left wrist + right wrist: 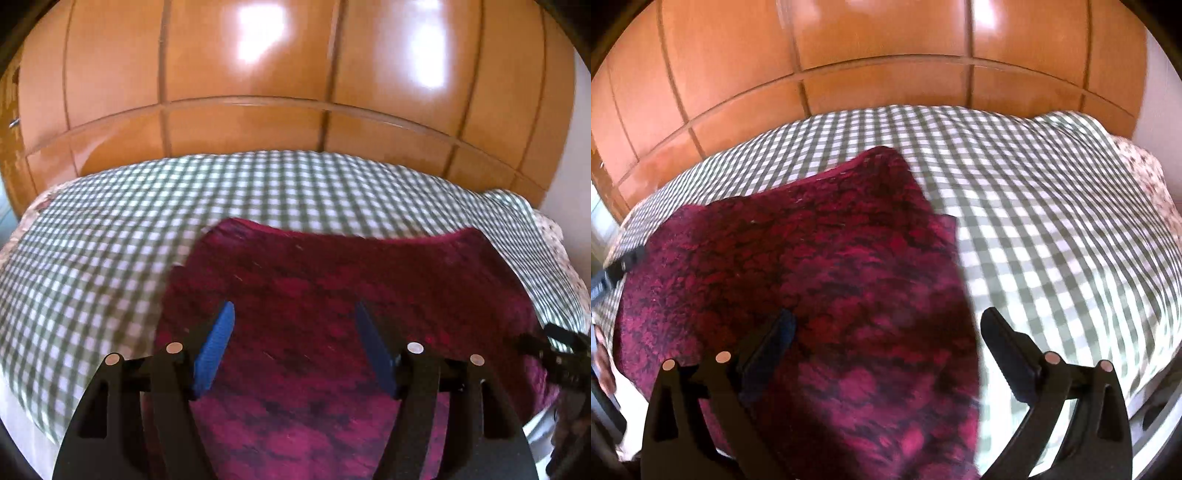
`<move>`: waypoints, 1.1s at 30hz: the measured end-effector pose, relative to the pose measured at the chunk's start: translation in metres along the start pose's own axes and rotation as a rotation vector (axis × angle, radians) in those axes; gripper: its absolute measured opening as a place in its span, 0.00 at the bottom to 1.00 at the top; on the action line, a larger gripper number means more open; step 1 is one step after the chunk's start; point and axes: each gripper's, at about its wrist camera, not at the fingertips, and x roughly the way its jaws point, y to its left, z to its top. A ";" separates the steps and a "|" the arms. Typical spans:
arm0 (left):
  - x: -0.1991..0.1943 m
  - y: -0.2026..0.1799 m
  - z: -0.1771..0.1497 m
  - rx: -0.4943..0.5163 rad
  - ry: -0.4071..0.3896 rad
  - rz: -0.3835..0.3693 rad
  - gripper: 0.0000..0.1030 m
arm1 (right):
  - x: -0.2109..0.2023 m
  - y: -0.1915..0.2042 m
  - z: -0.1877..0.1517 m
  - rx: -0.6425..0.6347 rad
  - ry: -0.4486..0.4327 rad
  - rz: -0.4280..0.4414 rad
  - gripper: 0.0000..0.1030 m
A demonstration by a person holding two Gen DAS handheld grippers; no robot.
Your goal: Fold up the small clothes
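A dark red and magenta patterned garment lies spread on a green-and-white checked cloth. My left gripper is open, its blue pads wide apart just above the garment's near middle, holding nothing. In the right wrist view the same garment fills the left and centre. My right gripper is open over the garment's right edge; the left finger is over the fabric and the right finger is over the checked cloth. The right gripper's edge shows in the left view.
The checked cloth covers a bed with a floral sheet showing at its right corner. A glossy orange wooden wardrobe stands right behind the bed. The bed's near edge drops off at the lower left.
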 end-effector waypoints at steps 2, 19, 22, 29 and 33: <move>0.000 -0.010 -0.005 0.022 0.005 -0.008 0.65 | -0.003 -0.012 -0.004 0.041 0.008 0.009 0.98; 0.019 -0.027 -0.024 0.059 0.066 -0.018 0.68 | 0.015 -0.059 -0.039 0.318 0.139 0.331 0.98; 0.021 -0.026 -0.025 0.054 0.070 -0.023 0.69 | 0.013 -0.050 -0.044 0.309 0.174 0.445 0.98; 0.023 -0.025 -0.026 0.053 0.067 -0.025 0.70 | 0.021 -0.038 -0.054 0.281 0.211 0.492 0.98; 0.023 -0.025 -0.026 0.054 0.067 -0.025 0.71 | 0.022 -0.040 -0.058 0.283 0.171 0.513 0.98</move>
